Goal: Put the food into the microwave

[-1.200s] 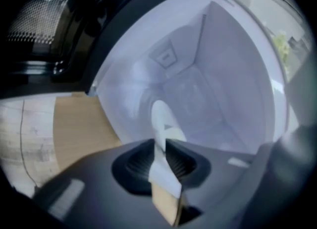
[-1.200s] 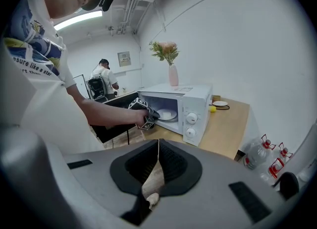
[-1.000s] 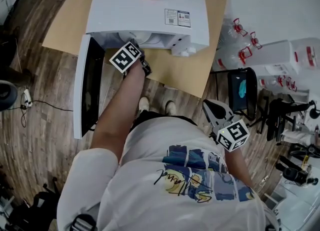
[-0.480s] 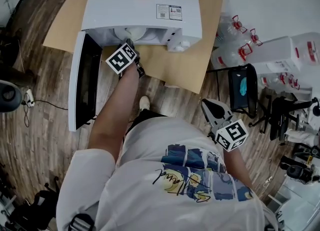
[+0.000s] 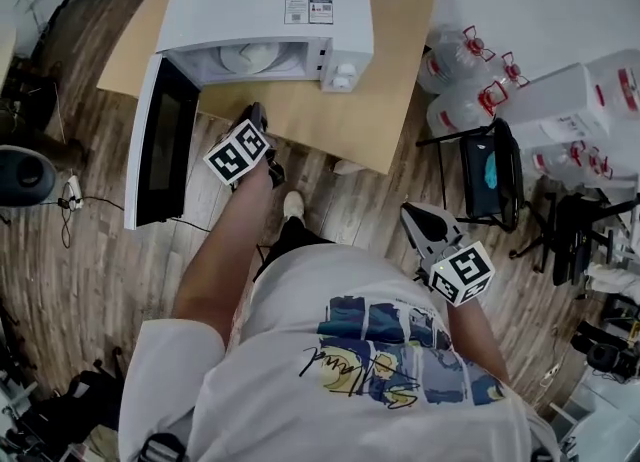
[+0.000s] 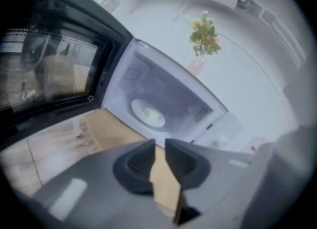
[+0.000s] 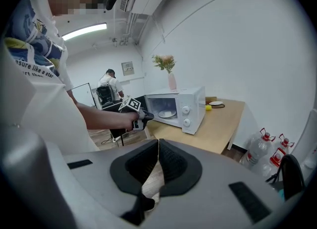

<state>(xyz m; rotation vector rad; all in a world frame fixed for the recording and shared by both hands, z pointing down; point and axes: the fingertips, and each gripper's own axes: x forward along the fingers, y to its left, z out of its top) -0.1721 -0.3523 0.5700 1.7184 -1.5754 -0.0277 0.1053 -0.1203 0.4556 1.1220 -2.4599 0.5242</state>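
Observation:
A white microwave (image 5: 270,10) stands on the wooden table (image 5: 390,100) with its door (image 5: 160,150) swung wide to the left. Inside it lies a white plate of food (image 5: 250,57), also in the left gripper view (image 6: 147,114) and the right gripper view (image 7: 167,114). My left gripper (image 5: 257,112) hovers in front of the open cavity, apart from the plate. Its jaws (image 6: 159,143) are closing, a narrow gap remains and nothing is between them. My right gripper (image 5: 412,212) hangs low at my right side with its jaws (image 7: 158,141) shut and empty.
A pink vase with flowers (image 7: 171,81) stands on top of the microwave. Several water bottles (image 5: 465,80) and a black chair (image 5: 490,175) are right of the table. Another person (image 7: 106,86) stands at the back of the room.
My left gripper has drawn back out of the microwave's mouth toward me, empty. The plate stays inside. The right gripper has kept about the same place at my side.

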